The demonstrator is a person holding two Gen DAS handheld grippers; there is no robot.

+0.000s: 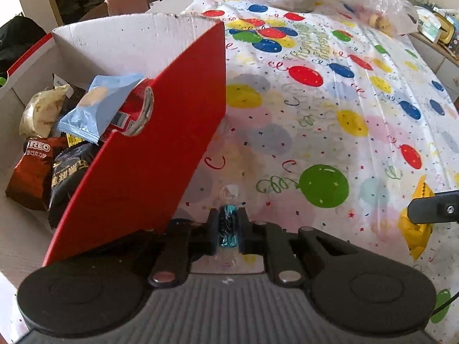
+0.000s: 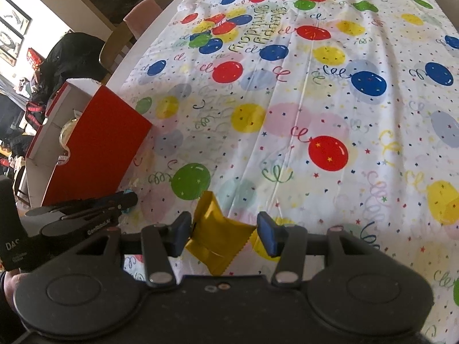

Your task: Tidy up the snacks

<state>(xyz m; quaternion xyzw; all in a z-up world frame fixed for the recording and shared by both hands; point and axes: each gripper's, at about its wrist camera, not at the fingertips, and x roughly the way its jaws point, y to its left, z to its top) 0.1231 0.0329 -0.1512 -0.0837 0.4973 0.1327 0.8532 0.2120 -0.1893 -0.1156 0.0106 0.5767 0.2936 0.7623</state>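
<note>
A: Status of the container at the left?

B: The red cardboard box with white inner walls [image 1: 137, 172] stands on the surface covered by a white balloon-print tablecloth [image 1: 330, 109]. Inside it lie several packets, among them a brown Oreo packet [image 1: 31, 169], a light blue cookie packet [image 1: 97, 109] and a black foil packet [image 1: 68, 177]. The light blue packet rests on top of the others, beside the cut-out handle in the red wall

A: Left gripper?

B: The left gripper [image 1: 228, 226] is just beside the near corner of the box. Its jaws are closed on a small blue candy in a clear twisted wrapper [image 1: 228, 223]; both pads press on the blue body, and the clear twisted end projects past the fingertips. The candy is at the tablecloth; whether it is lifted off it cannot be determined

A: Right gripper?

B: The right gripper [image 2: 223, 233] is to the right of the left one, over the tablecloth. Its jaws stand partly apart with a crumpled gold foil packet [image 2: 218, 240] between them. The left pad touches the packet's edge and the packet's right tip reaches the right pad. The packet sits low over the tablecloth, well apart from the box
</note>
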